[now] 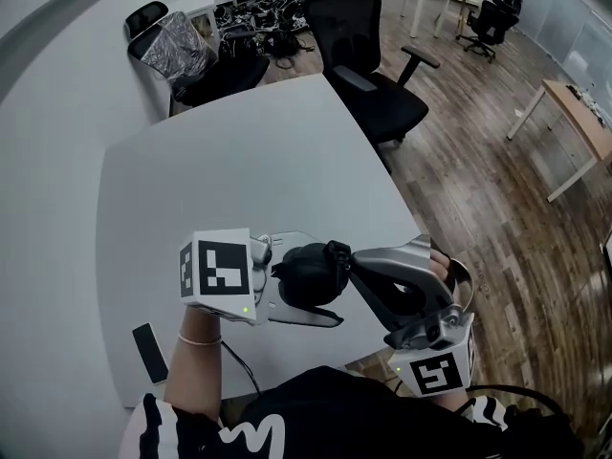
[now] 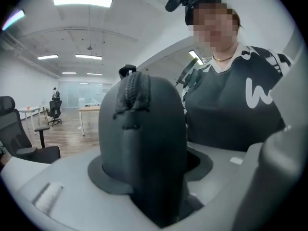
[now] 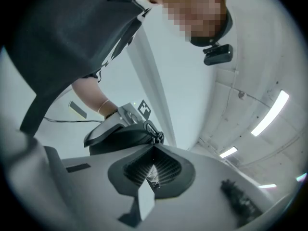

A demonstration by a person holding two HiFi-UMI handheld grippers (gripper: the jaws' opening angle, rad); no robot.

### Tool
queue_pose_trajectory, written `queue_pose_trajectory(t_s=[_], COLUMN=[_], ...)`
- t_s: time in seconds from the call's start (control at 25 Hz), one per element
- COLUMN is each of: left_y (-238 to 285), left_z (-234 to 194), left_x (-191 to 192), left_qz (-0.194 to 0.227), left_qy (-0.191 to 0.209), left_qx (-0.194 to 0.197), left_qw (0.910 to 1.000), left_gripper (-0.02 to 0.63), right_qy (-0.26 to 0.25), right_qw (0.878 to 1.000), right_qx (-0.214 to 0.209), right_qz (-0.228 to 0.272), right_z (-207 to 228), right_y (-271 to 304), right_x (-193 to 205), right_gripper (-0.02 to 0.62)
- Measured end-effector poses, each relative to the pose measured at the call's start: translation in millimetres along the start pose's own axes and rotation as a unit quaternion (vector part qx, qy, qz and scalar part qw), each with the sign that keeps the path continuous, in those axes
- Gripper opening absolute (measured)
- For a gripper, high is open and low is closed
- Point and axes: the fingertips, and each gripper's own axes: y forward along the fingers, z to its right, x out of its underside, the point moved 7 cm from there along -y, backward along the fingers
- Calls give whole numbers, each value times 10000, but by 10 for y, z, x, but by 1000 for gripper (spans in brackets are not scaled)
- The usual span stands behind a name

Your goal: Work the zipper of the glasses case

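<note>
Currently holding the glasses case [image 1: 308, 275] up, just above the near edge of the worktop [image 1: 239, 180].
Clamping the left hand-held gripper [image 1: 298, 281] around the dark case's body; pinching the right hand-held gripper [image 1: 351, 259] shut on the small metal zipper pull [image 3: 152, 174] at the case's end, likewise above that worktop edge.

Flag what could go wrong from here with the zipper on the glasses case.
1. The right gripper pinches only the small zipper pull between its pads. A hard tug could make it slip free.
2. The left gripper alone holds the rounded glasses case, apparently above the table. The pull may twist the case in the jaws or drag it out, and it would drop.
</note>
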Motion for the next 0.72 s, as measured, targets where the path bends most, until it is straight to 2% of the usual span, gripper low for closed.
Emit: queue_pose_trajectory(t_s=[0.12, 0.28, 0.36, 0.48, 0.6, 0.72], left_y=[3, -21, -34, -43, -73, -73], left_z=[-32, -74, -61, -14, -26, -28], left_x=[62, 92, 80, 24, 0, -1], left_qz=[39, 6, -49, -50, -81, -97], left_qy=[-269, -469, -556, -425, -267, -319], left_qx=[-134, -373, -346, -333, -629, -610], left_qw=[9995, 9982, 9978, 9985, 9976, 9976], left_gripper=[261, 259, 259, 259, 259, 259], right_qy=[-142, 9, 117, 161, 203, 143], right_qw=[9997, 9993, 9994, 9997, 9998, 9997], right_qx=[-1, -22, -35, -1, 2, 3], right_qz=[-214, -372, -332, -174, -85, -174], right_z=[-48, -69, -64, -75, -83, -63], right_y=[3, 2, -13, -31, -70, -92], right_x=[55, 116, 112, 56, 22, 9], right_gripper=[6, 5, 5, 5, 5, 5])
